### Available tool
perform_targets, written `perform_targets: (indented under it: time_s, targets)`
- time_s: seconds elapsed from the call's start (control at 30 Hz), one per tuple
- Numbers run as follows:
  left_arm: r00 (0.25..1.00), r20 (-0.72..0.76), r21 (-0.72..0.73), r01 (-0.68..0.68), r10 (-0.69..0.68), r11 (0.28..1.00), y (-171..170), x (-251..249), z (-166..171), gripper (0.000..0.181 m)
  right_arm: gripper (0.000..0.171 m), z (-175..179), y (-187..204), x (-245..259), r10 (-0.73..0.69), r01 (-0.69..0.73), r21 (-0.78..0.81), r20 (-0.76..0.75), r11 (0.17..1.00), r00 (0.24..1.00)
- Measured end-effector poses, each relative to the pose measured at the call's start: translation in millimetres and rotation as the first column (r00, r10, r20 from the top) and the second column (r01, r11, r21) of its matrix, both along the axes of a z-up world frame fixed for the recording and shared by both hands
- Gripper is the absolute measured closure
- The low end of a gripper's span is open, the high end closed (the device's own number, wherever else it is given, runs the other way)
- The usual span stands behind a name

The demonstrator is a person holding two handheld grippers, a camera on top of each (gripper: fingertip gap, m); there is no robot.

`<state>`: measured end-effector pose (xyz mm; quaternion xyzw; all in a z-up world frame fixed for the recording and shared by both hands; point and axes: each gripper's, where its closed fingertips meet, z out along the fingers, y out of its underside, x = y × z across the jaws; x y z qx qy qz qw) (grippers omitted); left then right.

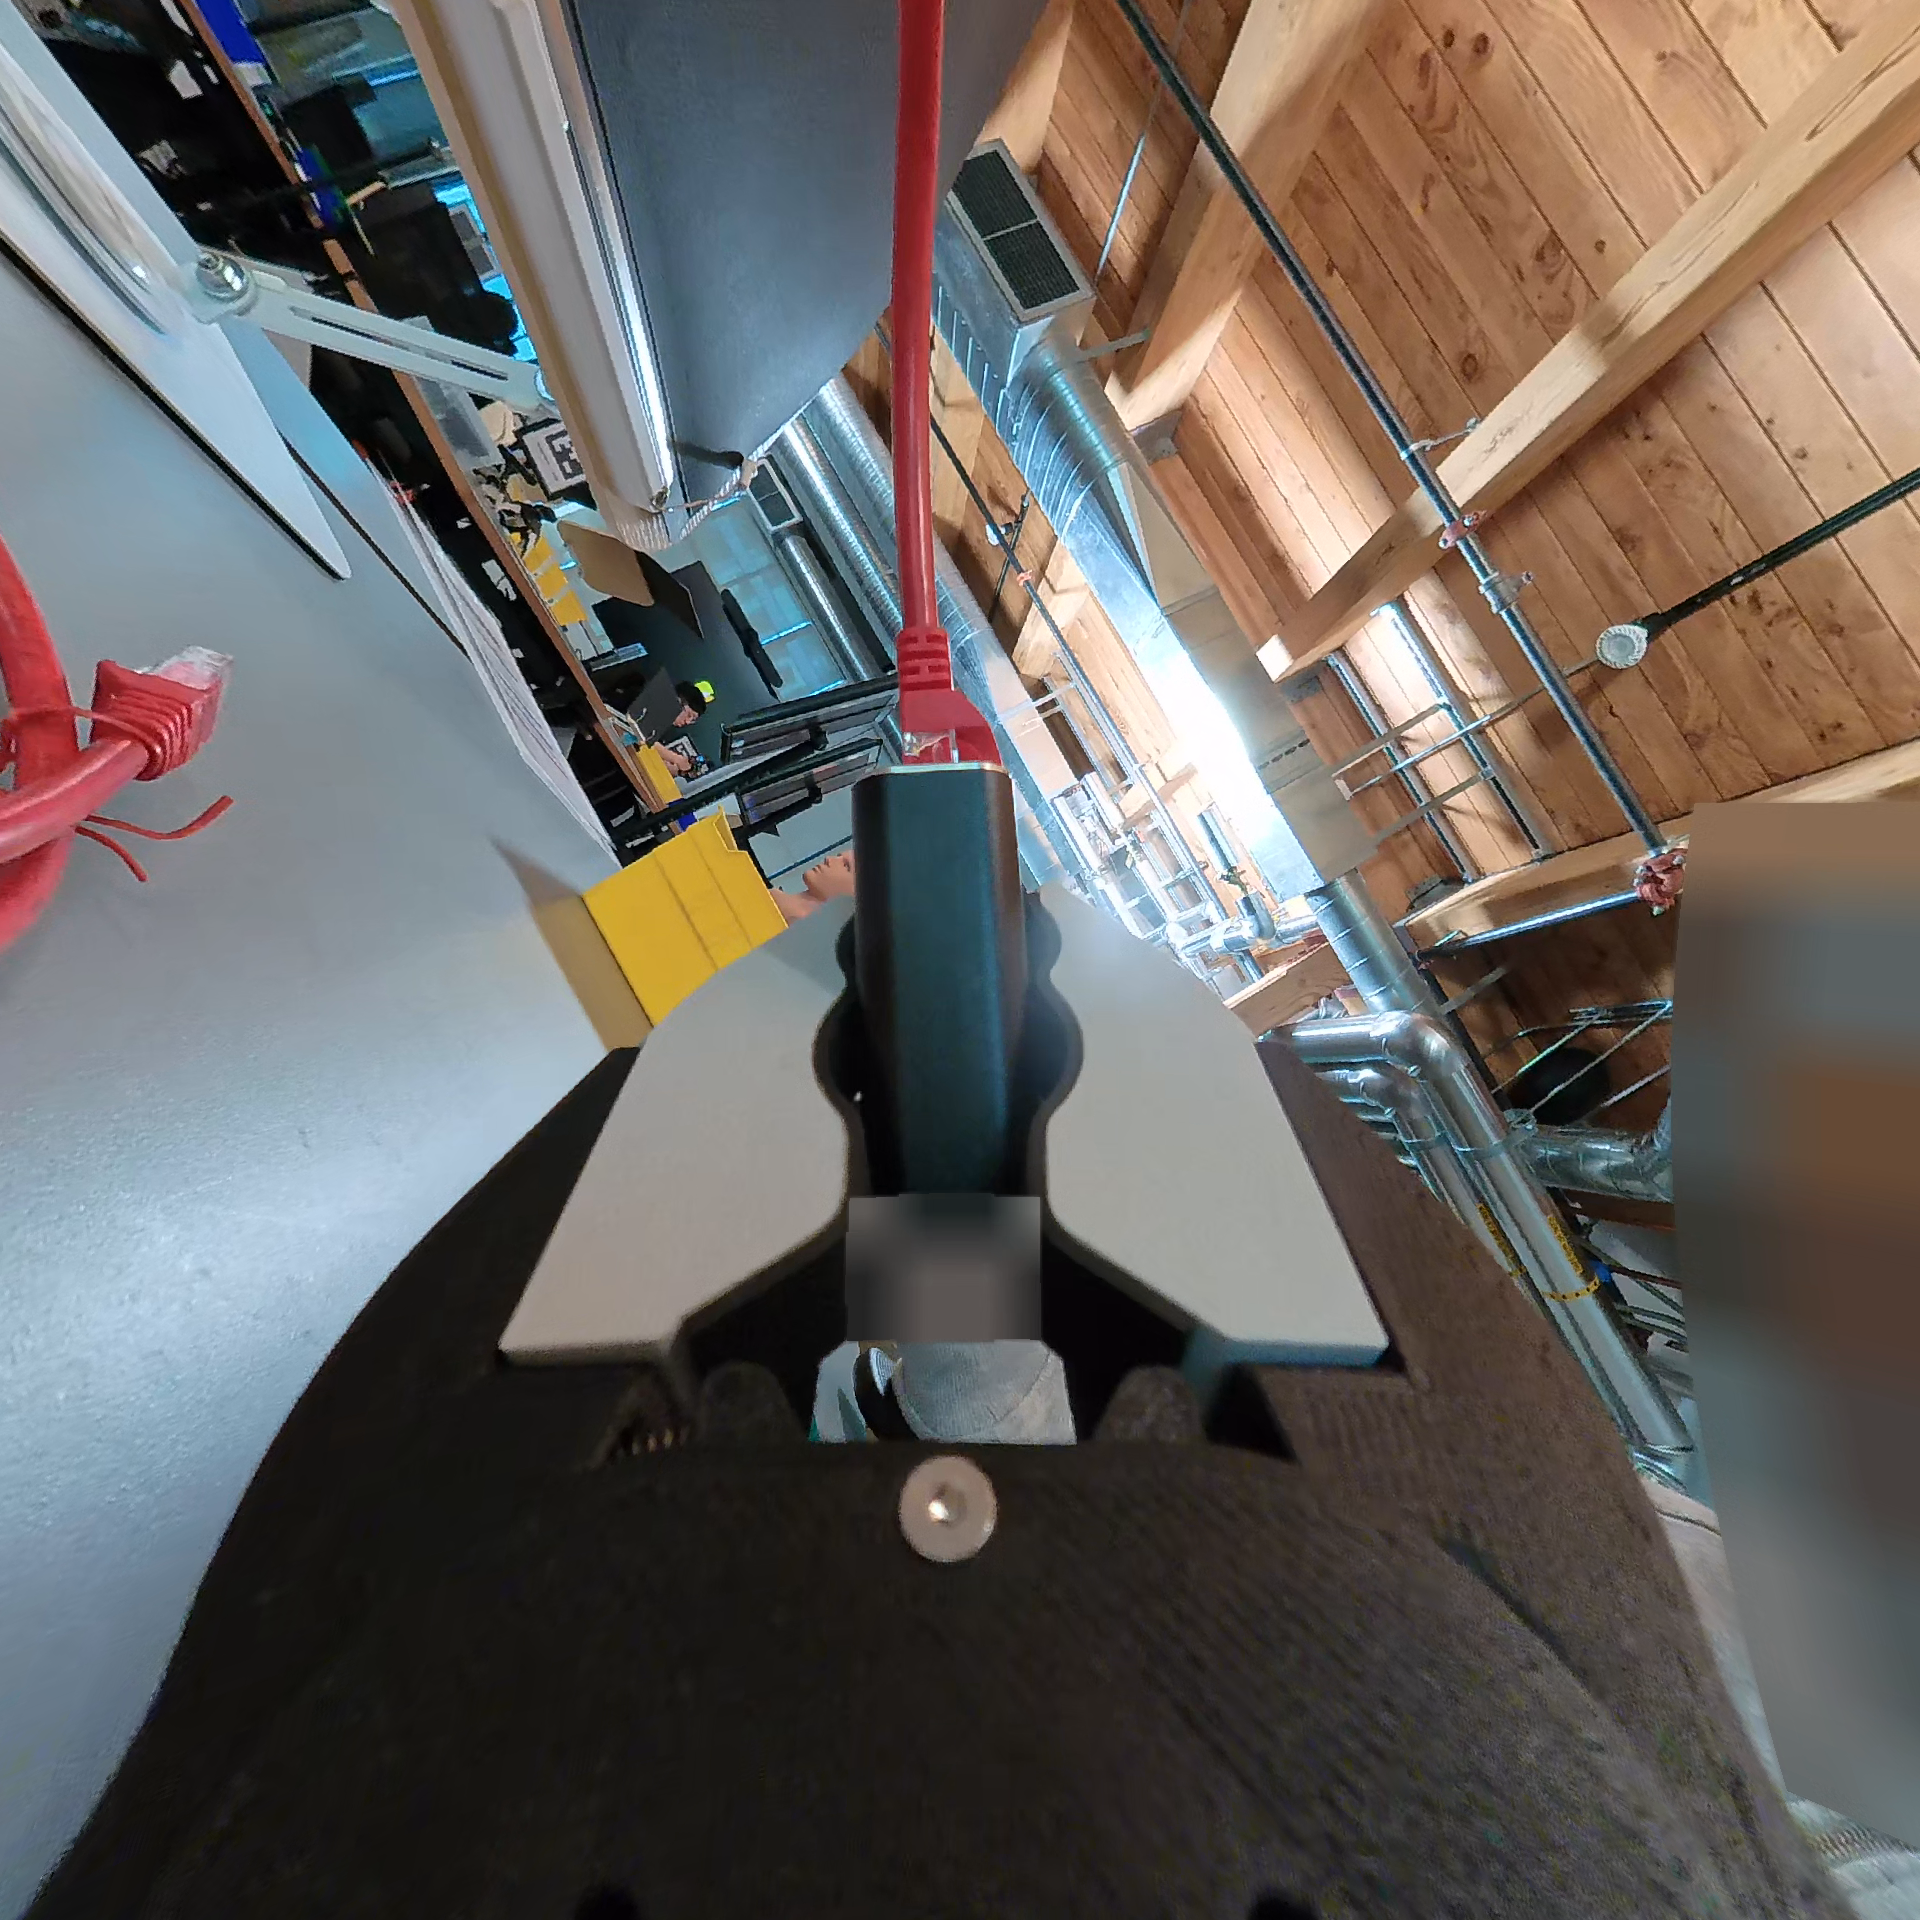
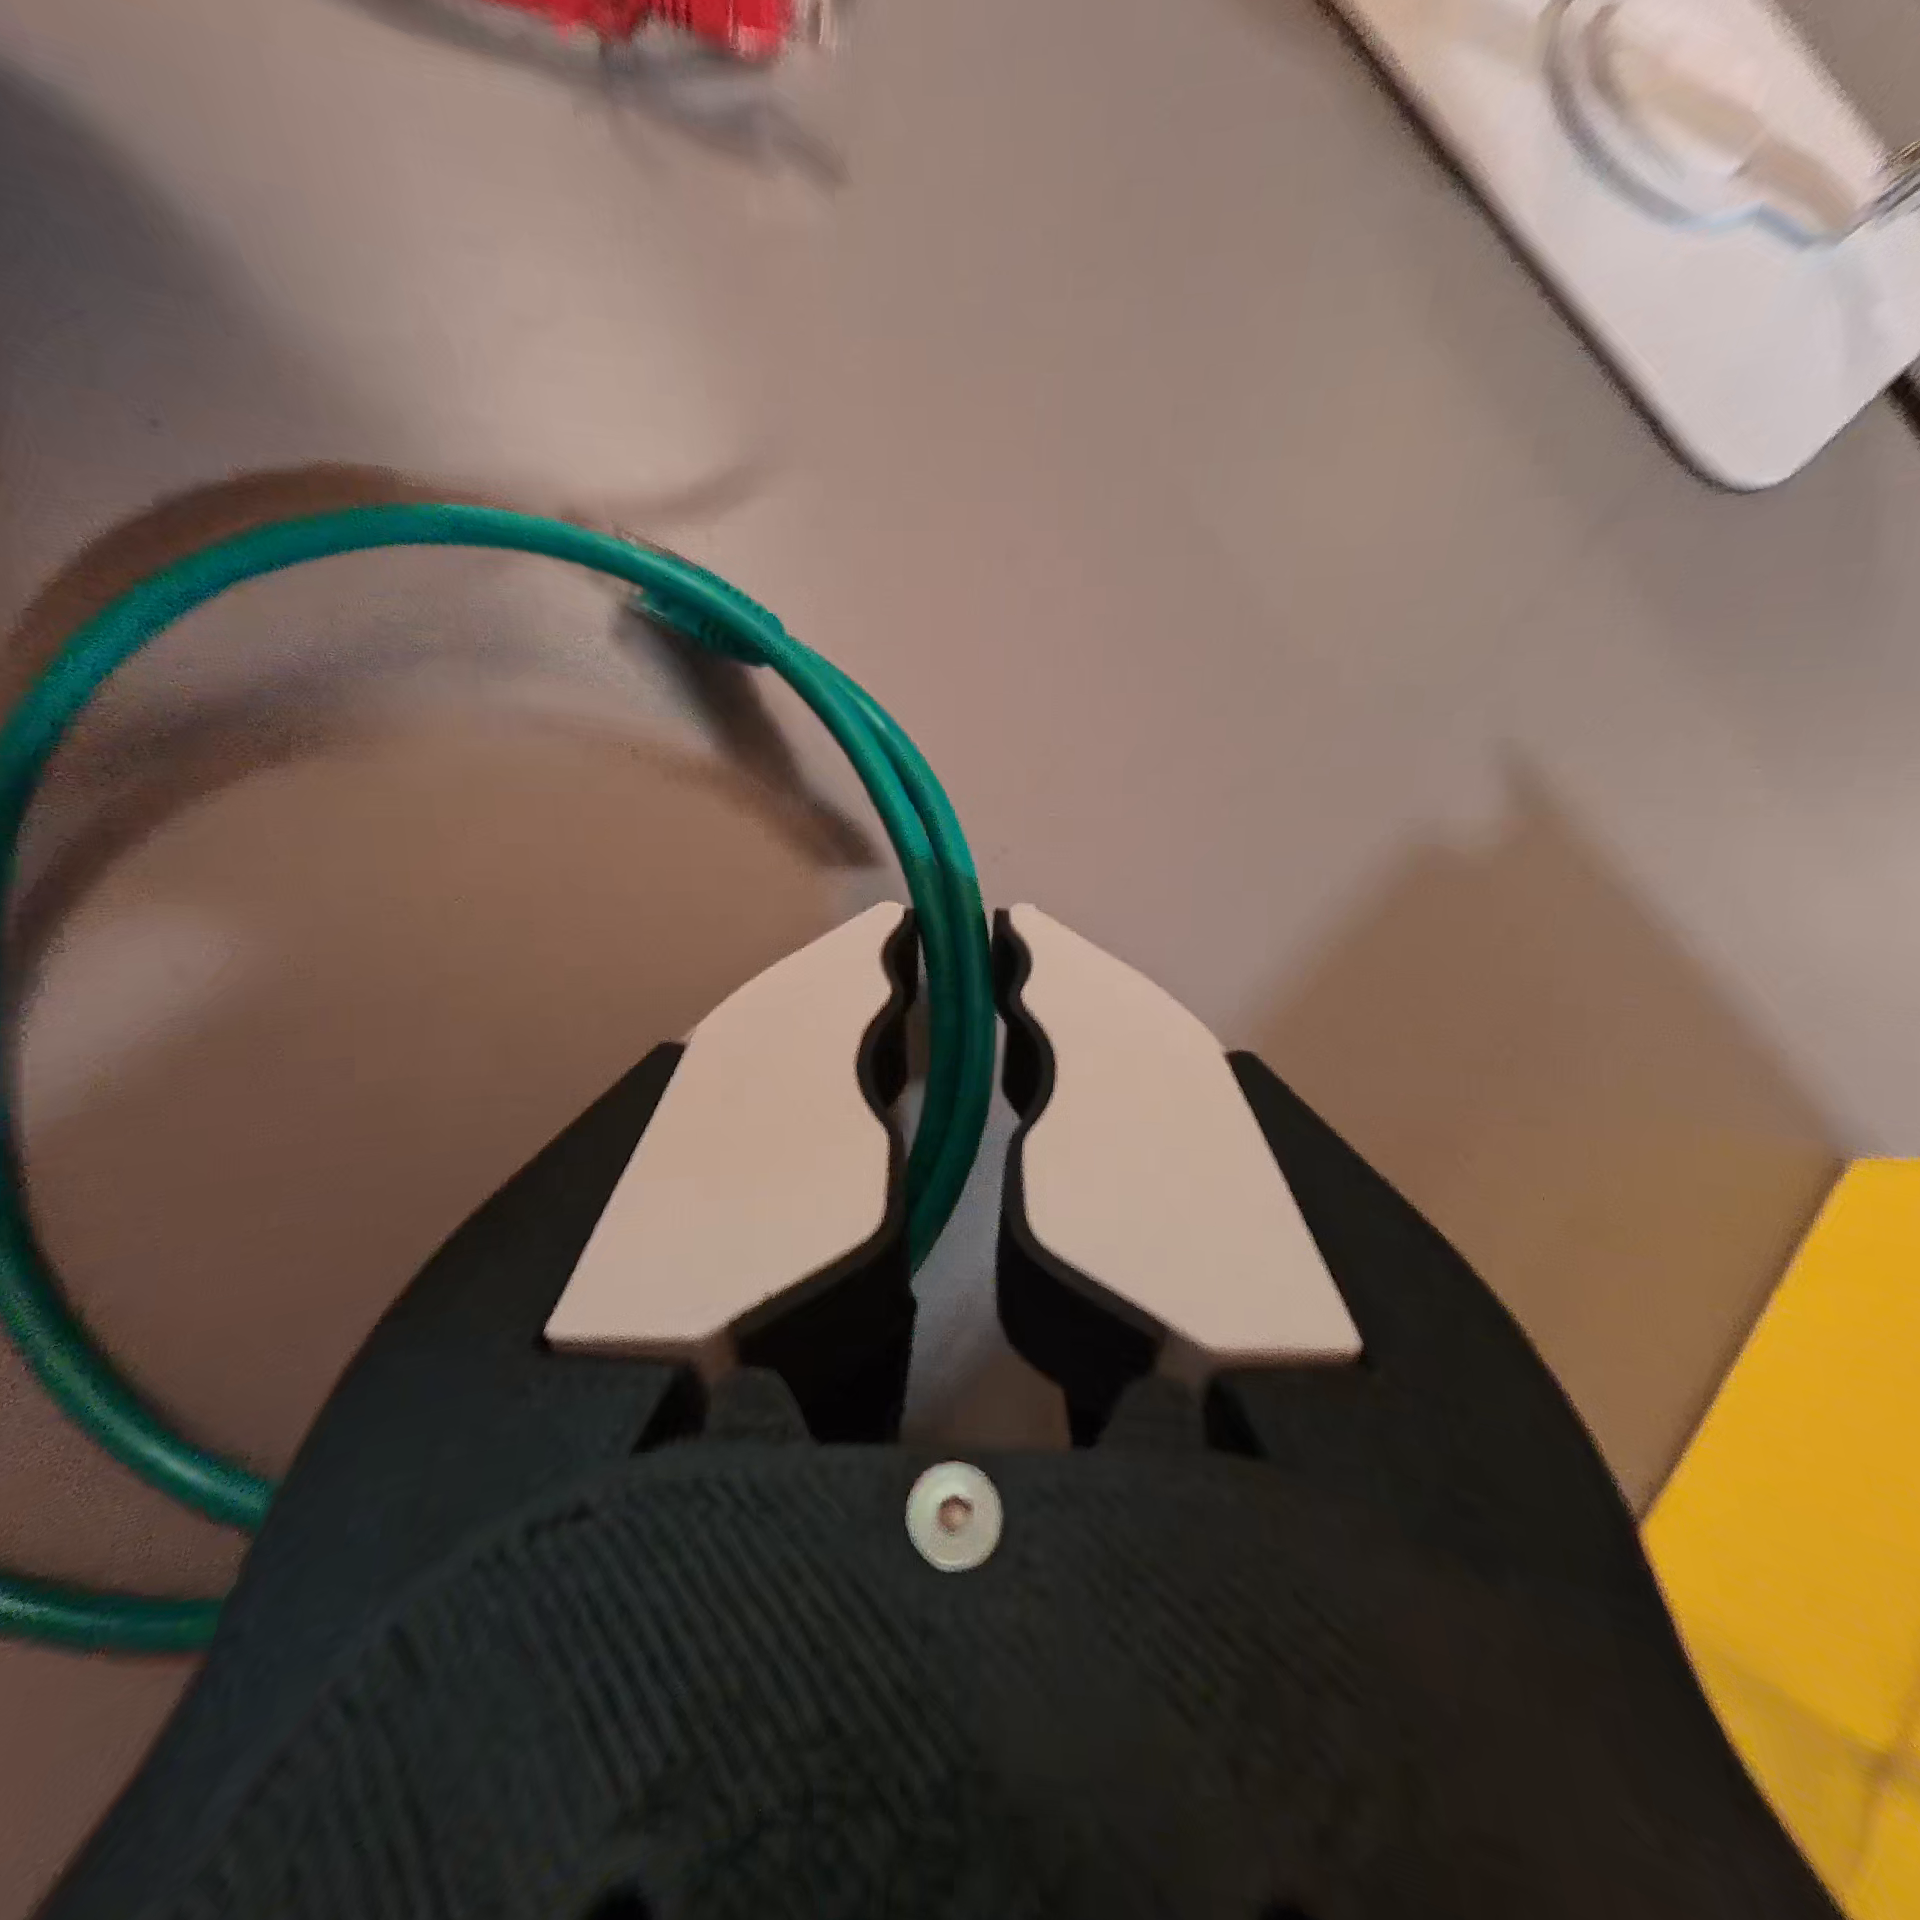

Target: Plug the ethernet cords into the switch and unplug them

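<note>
In the left wrist view my left gripper (image 1: pixel 940 935) is shut on a black switch (image 1: pixel 940 935), held end-on and lifted off the table. A red ethernet cord (image 1: pixel 916 364) is plugged into its far end by a red plug (image 1: pixel 930 696). A bundle of red cord with a loose plug (image 1: pixel 166 707) lies at the left on the grey table (image 1: pixel 260 1039). In the right wrist view my right gripper (image 2: pixel 951 920) is shut on a green ethernet cord (image 2: pixel 951 1039), which loops to the left over the table; its green plug (image 2: pixel 707 623) hangs free near the top of the loop.
A yellow bin stands beside the table in the left wrist view (image 1: pixel 675 914) and at the lower right of the right wrist view (image 2: pixel 1787 1507). A white flat base (image 2: pixel 1662 239) lies at the far right. Blurred red cord (image 2: pixel 665 31) lies at the far edge. Wooden ceiling and pipes (image 1: pixel 1455 468) fill the background.
</note>
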<state>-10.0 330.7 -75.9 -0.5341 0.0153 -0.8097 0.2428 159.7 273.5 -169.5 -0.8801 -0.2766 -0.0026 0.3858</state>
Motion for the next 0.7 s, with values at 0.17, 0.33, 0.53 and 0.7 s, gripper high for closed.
perform_targets:
  time_s: [0.17, 0.33, 0.53, 0.7]
  targets:
    - [1.000, 0.001, -0.001, -0.001, 0.001, 1.000, 0, -1, 0, 0.155, 0.159, 81, 3, 18, -0.067, 0.100, 0.223, -0.150, 0.970, 0.986]
    - [1.000, 0.002, -0.004, 0.001, -0.001, 1.000, 0, 0, 0, 0.154, 0.163, 169, -19, 76, -0.158, 0.207, 0.418, -0.147, 0.885, 0.976]
    - [1.000, 0.003, -0.006, 0.001, -0.001, 1.000, 1, 0, 0, 0.155, 0.164, 227, -70, 181, -0.382, 0.389, 0.529, -0.129, 0.754, 0.915]
    - [1.000, 0.002, -0.005, 0.000, 0.001, 1.000, 0, 0, 0, 0.155, 0.165, 237, -107, 228, -0.422, 0.459, 0.509, -0.196, 0.728, 0.885]
